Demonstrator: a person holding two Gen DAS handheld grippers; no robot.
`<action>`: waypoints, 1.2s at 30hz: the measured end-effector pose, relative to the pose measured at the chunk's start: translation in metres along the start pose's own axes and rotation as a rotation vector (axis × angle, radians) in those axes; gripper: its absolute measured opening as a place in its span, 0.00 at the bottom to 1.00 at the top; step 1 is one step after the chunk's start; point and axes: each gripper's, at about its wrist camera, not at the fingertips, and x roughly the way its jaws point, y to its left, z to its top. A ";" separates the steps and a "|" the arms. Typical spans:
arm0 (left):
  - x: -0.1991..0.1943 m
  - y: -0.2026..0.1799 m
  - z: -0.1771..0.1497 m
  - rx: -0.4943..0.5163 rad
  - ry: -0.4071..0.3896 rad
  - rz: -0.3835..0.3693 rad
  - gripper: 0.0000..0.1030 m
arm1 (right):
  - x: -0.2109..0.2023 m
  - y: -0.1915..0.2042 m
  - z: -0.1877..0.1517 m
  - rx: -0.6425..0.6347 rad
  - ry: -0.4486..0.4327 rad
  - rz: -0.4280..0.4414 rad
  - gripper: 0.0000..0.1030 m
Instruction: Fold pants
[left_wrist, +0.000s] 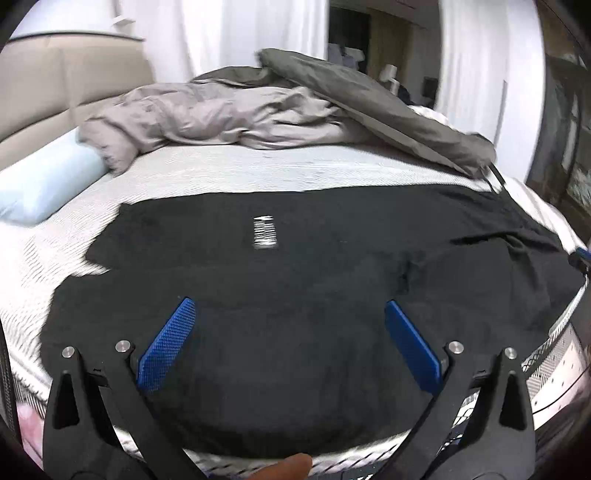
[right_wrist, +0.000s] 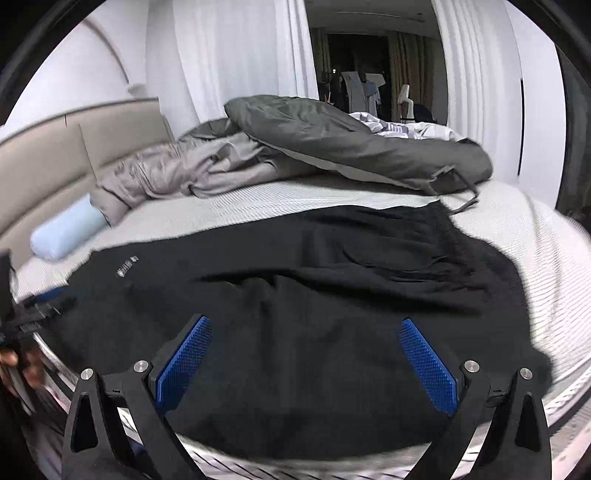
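Black pants (left_wrist: 295, 266) lie spread across the near part of a bed, with a small white label (left_wrist: 264, 232) on them. They also show in the right wrist view (right_wrist: 314, 280), with the label (right_wrist: 127, 265) at the left. My left gripper (left_wrist: 290, 314) is open and empty, its blue pads just above the near part of the pants. My right gripper (right_wrist: 304, 332) is open and empty above the pants near the bed's front edge. The left gripper's tip shows at the far left of the right wrist view (right_wrist: 33, 314).
A rumpled grey duvet (left_wrist: 229, 114) and a dark green cover (left_wrist: 388, 107) lie at the back of the bed. A light blue pillow (left_wrist: 48, 181) lies at the left by the beige headboard (left_wrist: 55, 81). White curtains hang behind. The striped mattress (right_wrist: 546, 258) shows at the right.
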 end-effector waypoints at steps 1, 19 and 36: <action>-0.007 0.013 -0.002 -0.024 0.002 0.017 0.99 | -0.005 -0.006 0.001 -0.014 0.008 -0.024 1.00; -0.052 0.184 -0.087 -0.507 0.218 -0.030 0.66 | -0.033 -0.095 -0.045 0.344 -0.003 0.102 1.00; 0.006 0.205 -0.063 -0.634 0.199 -0.045 0.43 | -0.030 -0.149 -0.097 0.540 0.013 0.031 1.00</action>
